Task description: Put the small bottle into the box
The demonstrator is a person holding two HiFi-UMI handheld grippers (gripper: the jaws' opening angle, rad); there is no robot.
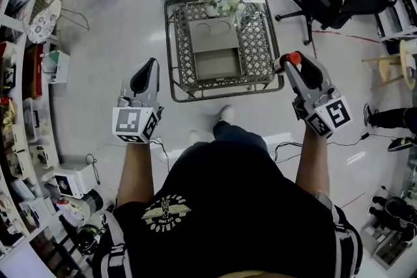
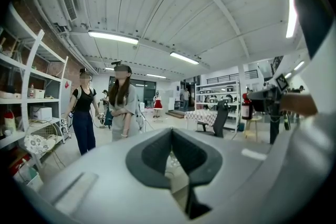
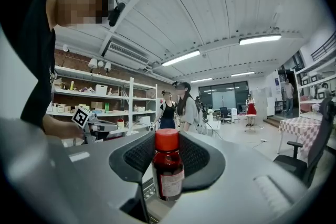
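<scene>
1. Red cap (image 3: 167,140) on a dark reddish body, that's the small bottle (image 3: 167,170). Its pale label (image 3: 171,182) has print on it, but it's too tiny for me to read.
2. The only other markings I can spot are the black-and-white square patterns on the marker cube (image 1: 135,124) and a gold emblem (image 1: 166,211) on the person's black shirt. The lettering there is unreadable too.
3. My right gripper (image 1: 291,63) stands wide, both pads pressed on the bottle, holding it upright.
4. My left gripper (image 2: 170,135) has its tips together, with nothing between them.
5. From the head view, the bottle is just off the front right corner of the lattice table (image 1: 260,42). The box (image 1: 215,42) lies open mid-table, apart from the bottle.
</scene>
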